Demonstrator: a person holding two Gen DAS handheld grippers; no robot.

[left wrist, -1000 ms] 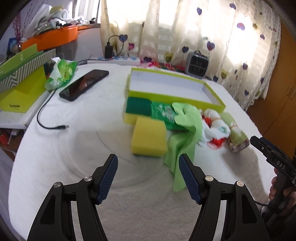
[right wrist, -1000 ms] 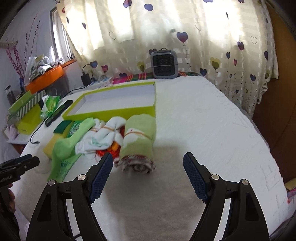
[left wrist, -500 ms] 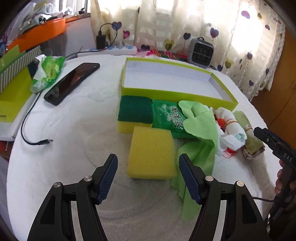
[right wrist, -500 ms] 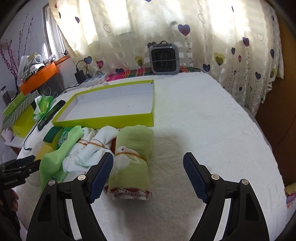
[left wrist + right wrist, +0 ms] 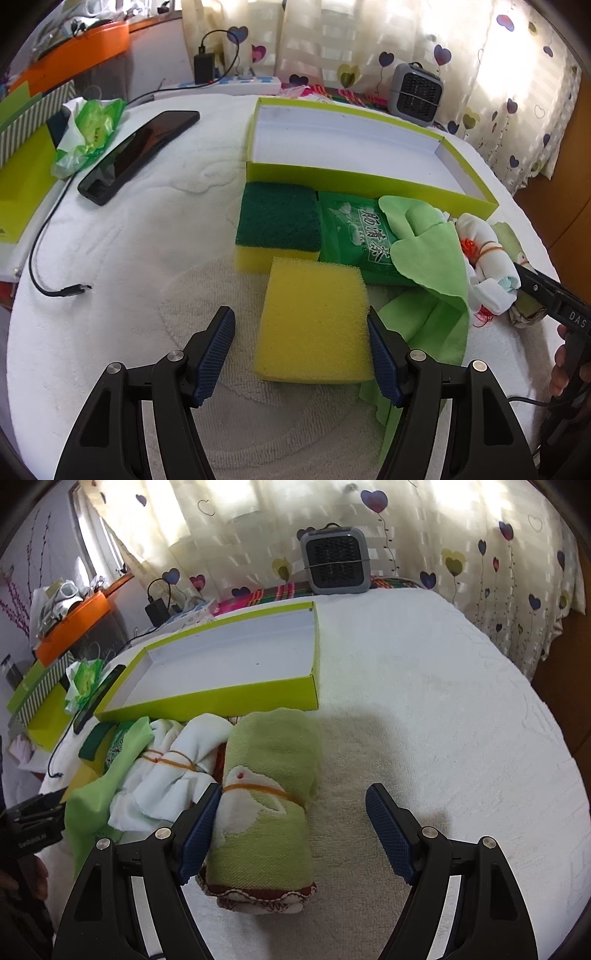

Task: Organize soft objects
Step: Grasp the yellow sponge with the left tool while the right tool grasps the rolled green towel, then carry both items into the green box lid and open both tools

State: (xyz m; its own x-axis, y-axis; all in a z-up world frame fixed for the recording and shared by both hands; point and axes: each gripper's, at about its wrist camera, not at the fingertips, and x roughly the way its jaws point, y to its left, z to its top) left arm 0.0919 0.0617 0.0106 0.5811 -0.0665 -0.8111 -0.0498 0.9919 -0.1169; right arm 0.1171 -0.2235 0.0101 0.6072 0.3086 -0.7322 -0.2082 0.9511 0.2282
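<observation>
A plain yellow sponge point(image 5: 314, 321) lies on the white towel, partly between the fingers of my open left gripper point(image 5: 301, 350). Behind it sit a green-topped scouring sponge point(image 5: 277, 221), a green tissue pack point(image 5: 356, 238) and a light green cloth point(image 5: 432, 266). A lime-green shallow box point(image 5: 354, 147) with a white inside stands empty behind them. In the right wrist view a rolled green towel point(image 5: 271, 797) with an orange band lies between the fingers of my open right gripper point(image 5: 293, 829), touching the left pad. A white cloth bundle point(image 5: 177, 771) lies left of it.
A black phone point(image 5: 138, 147), a USB cable point(image 5: 55, 273) and a crumpled green bag point(image 5: 90, 129) lie at the left. A small grey heater point(image 5: 335, 565) stands at the back by the curtain. Bare towel point(image 5: 443, 701) spreads right of the box.
Both grippers have moved forward and down: the yellow sponge now sits between the left fingers and the rolled towel between the right ones. Both stayed open.
</observation>
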